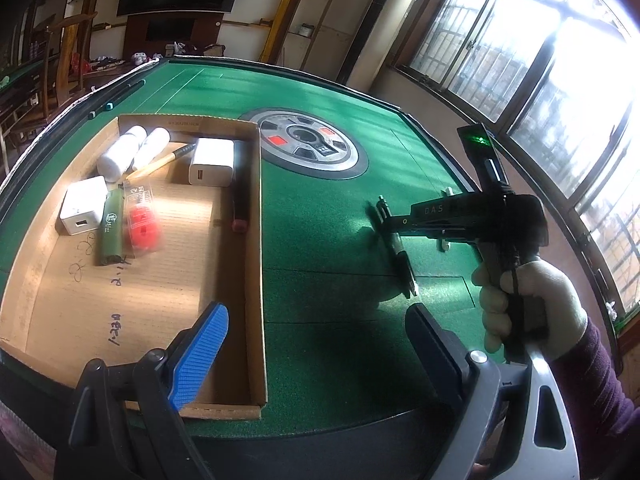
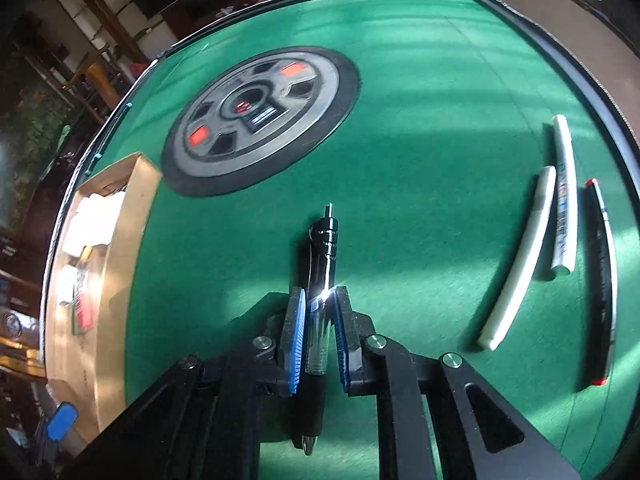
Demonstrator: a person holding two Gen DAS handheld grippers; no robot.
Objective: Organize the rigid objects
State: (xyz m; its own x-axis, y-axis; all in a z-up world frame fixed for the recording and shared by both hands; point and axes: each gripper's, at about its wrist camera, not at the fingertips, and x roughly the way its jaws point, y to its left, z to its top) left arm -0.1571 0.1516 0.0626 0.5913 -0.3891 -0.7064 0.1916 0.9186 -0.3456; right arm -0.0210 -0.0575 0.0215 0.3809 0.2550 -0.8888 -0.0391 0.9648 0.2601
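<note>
My right gripper (image 2: 319,300) is shut on a black click pen (image 2: 322,264) just above the green table; it also shows in the left wrist view (image 1: 386,218) with the pen (image 1: 402,260) hanging across its fingers. My left gripper (image 1: 316,344) is open and empty over the near right wall of the cardboard tray (image 1: 256,240). In the tray lie two white chargers (image 1: 211,161), two white tubes (image 1: 120,154), a green lighter (image 1: 111,229), a red item in a clear pack (image 1: 143,220), a yellow pen (image 1: 164,161) and a black marker (image 1: 239,196).
Two white pens (image 2: 520,256) and a black pen with red ends (image 2: 602,280) lie on the felt to the right. A round grey hub (image 1: 308,142) sits at the table's centre. The tray (image 2: 116,200) stands at the left. Windows run along the right.
</note>
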